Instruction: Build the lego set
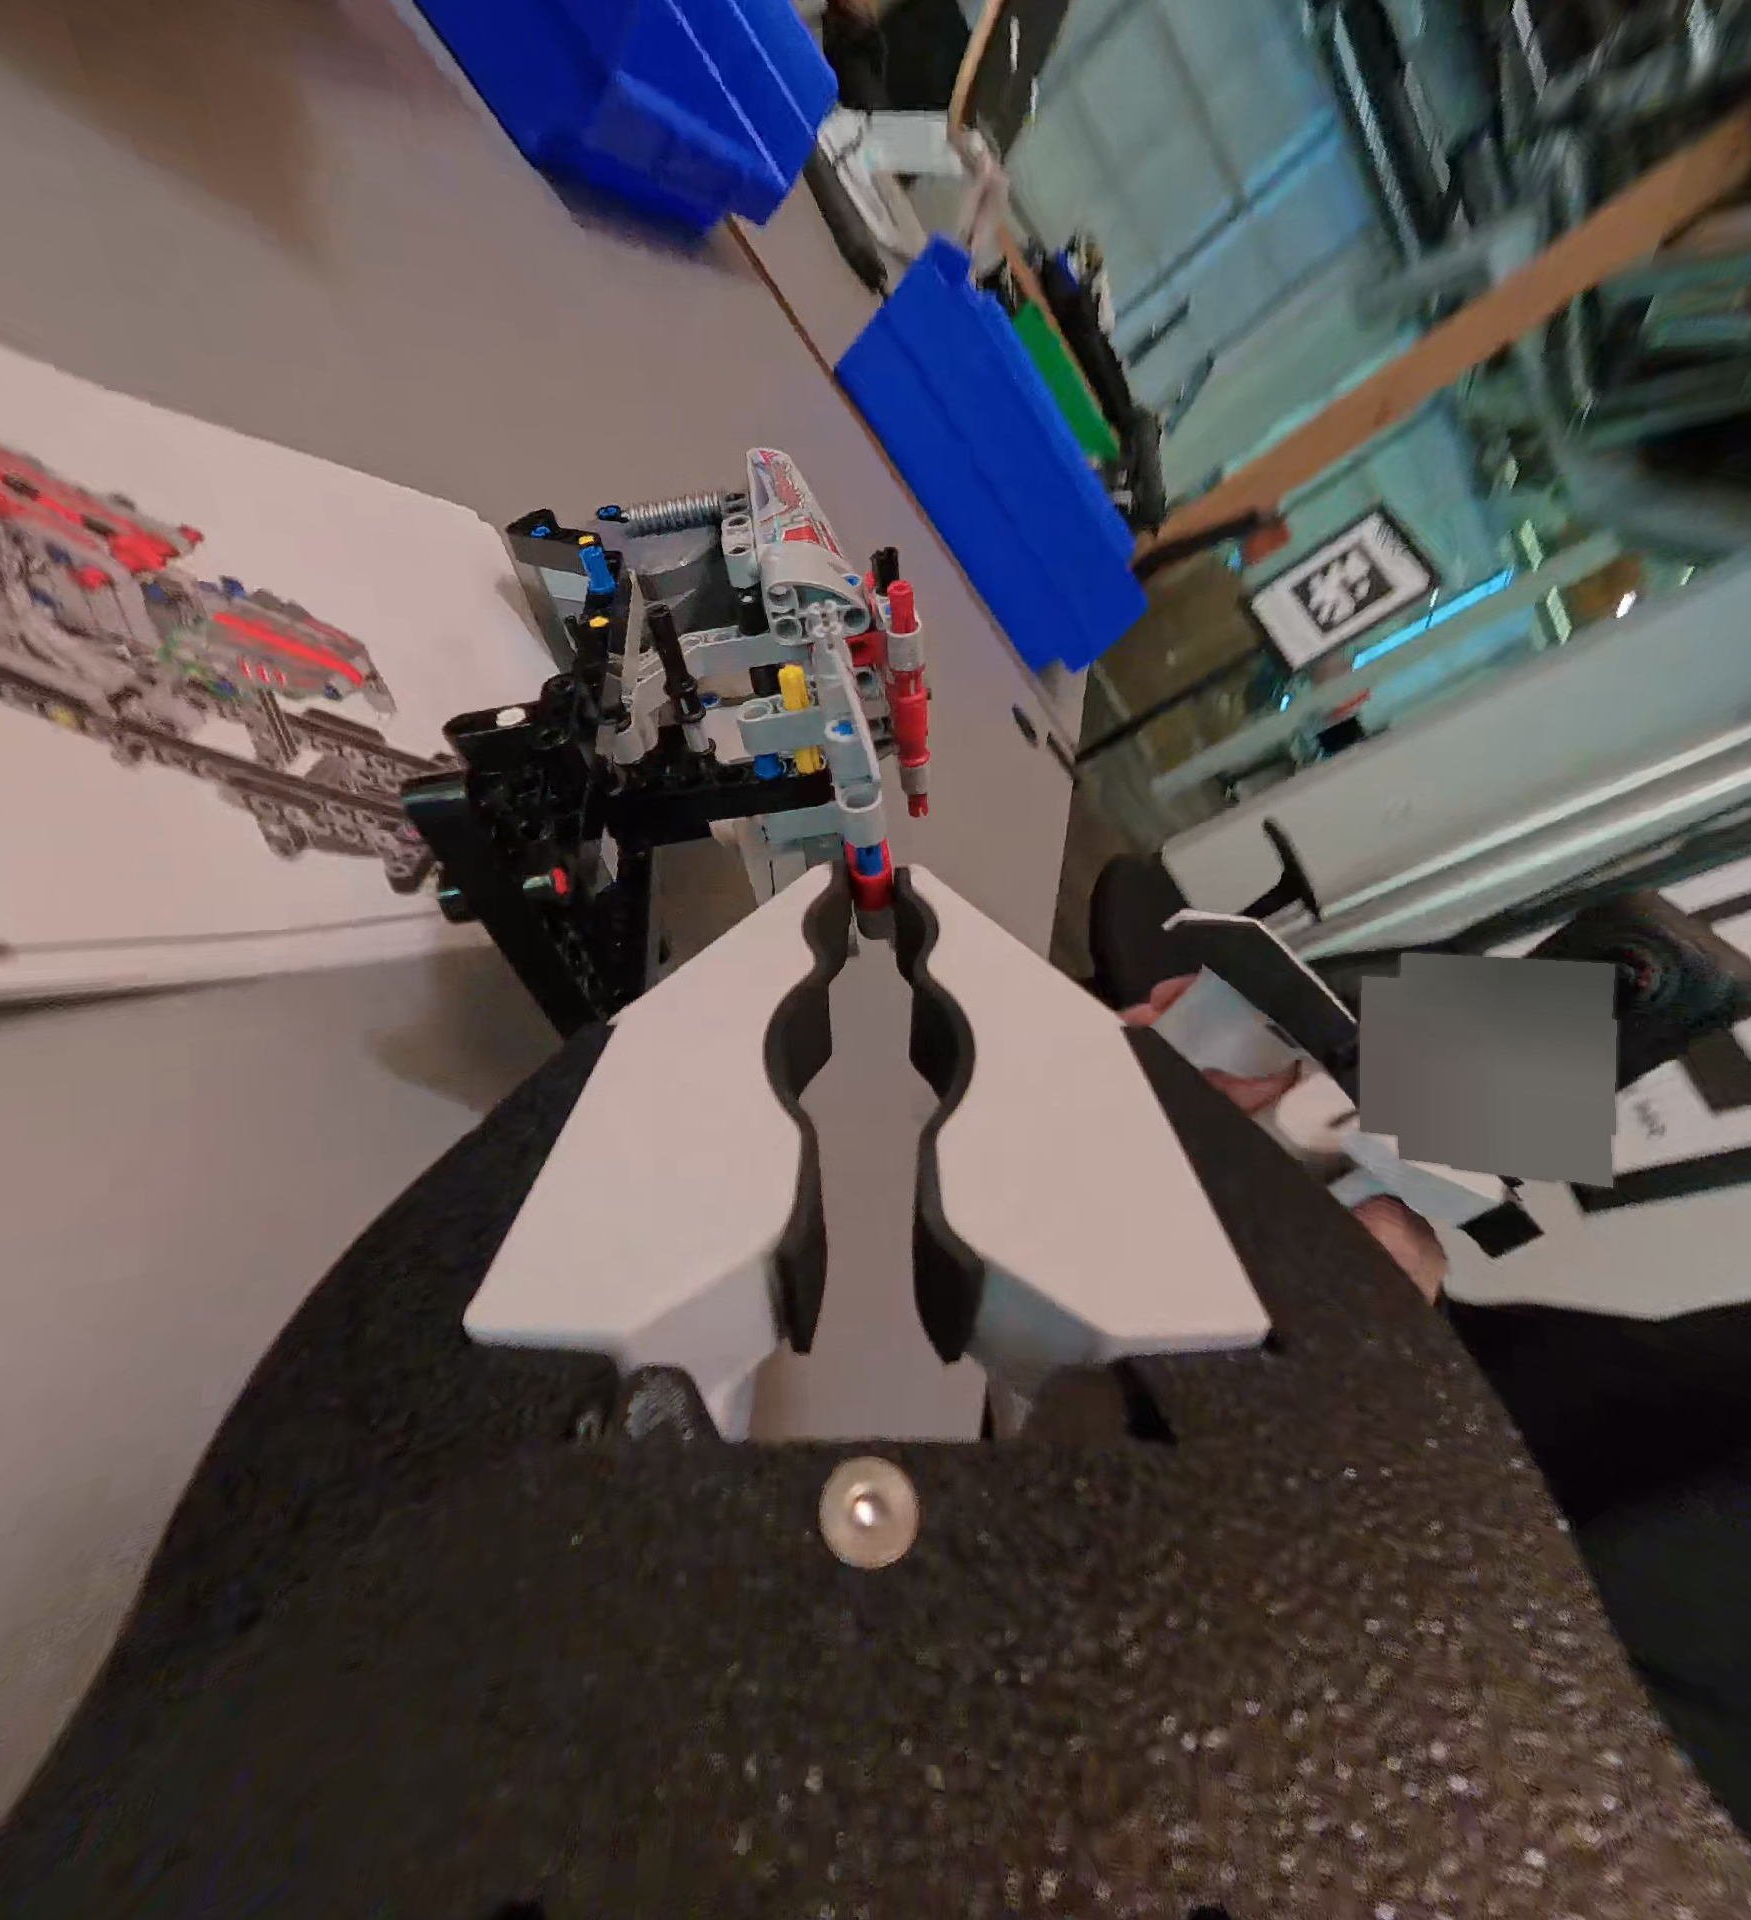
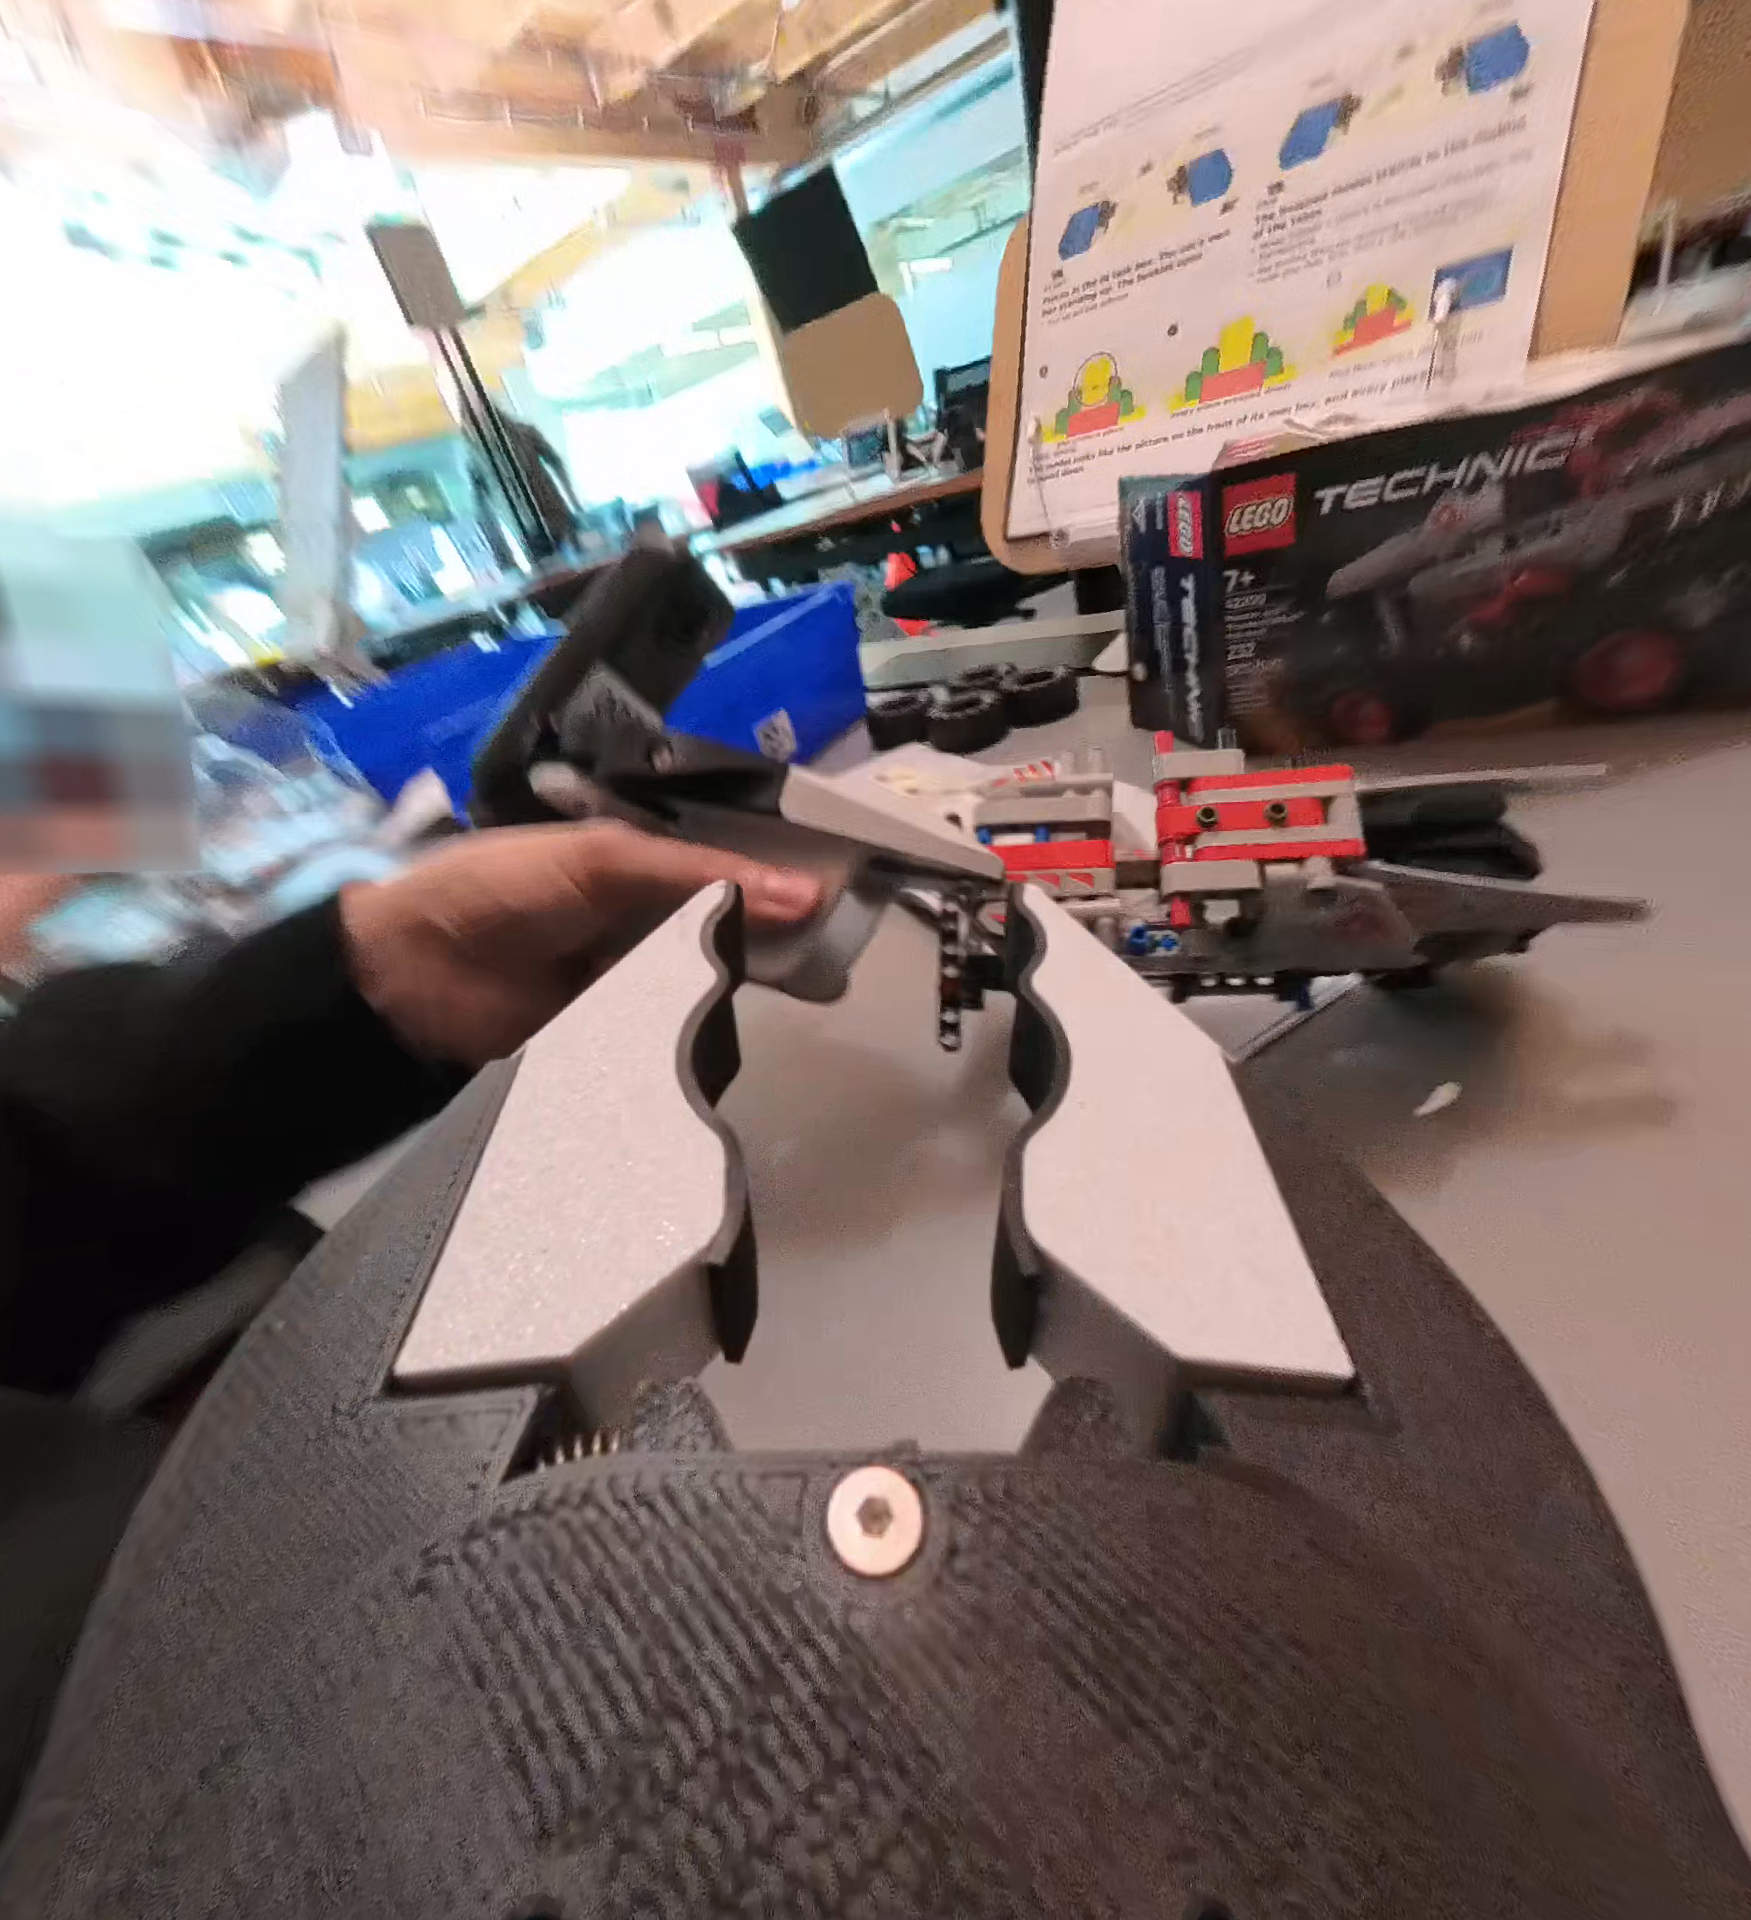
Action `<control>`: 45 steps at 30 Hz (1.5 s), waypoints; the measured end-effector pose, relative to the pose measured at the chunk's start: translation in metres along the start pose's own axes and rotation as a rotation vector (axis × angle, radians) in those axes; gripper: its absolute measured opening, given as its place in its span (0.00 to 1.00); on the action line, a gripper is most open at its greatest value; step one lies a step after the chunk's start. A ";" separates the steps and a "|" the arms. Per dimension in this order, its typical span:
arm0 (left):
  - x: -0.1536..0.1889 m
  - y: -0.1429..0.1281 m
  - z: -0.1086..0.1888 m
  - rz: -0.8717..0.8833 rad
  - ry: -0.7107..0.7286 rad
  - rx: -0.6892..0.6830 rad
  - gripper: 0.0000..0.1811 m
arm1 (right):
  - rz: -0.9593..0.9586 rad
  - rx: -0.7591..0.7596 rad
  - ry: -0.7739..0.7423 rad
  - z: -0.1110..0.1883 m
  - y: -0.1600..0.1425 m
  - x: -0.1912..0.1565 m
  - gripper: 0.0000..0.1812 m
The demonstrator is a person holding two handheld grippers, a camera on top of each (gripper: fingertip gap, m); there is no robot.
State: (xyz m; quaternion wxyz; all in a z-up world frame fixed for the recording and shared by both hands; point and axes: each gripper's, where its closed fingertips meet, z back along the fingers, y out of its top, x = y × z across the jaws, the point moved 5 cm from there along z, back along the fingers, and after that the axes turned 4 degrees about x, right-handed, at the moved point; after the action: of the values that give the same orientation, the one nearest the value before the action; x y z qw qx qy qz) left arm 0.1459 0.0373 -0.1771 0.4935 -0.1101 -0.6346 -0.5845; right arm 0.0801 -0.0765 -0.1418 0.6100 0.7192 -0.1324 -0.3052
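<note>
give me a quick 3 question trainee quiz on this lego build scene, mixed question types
1. True or false: the left claw is pinching a small red piece at the edge of the lego model.
2. The right claw is: A) open with nothing between its fingers B) shut on a tyre C) shut on a blue bin
3. Fill in: the black tyres sit just left of the lego ____.

Key: 1 true; 2 A; 3 box

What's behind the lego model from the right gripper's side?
Behind the lego model stands the set's box, with black tyres and a blue bin to its left. The box's lower edge and the table right behind the model are covered.
</note>
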 end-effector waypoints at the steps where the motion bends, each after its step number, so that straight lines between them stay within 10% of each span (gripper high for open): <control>1: 0.001 -0.002 0.001 0.028 0.002 0.031 0.03 | -0.111 0.010 0.035 0.001 0.003 -0.001 0.27; 8: 0.013 -0.008 0.011 0.125 0.018 0.187 0.03 | -0.901 0.072 0.153 -0.012 -0.039 0.028 0.12; 11: 0.019 -0.013 0.015 0.122 0.026 0.230 0.03 | -1.028 0.049 0.194 -0.025 -0.046 0.021 0.20; 45: 0.031 -0.032 0.030 -0.113 0.097 0.256 0.12 | -1.262 0.063 0.175 -0.044 -0.060 0.031 0.17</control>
State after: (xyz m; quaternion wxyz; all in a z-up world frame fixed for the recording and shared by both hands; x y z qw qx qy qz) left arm 0.0933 0.0405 -0.1689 0.5000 0.0180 -0.6846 -0.5302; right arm 0.1195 -0.0450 -0.2051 0.3000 0.6986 0.3582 -0.5419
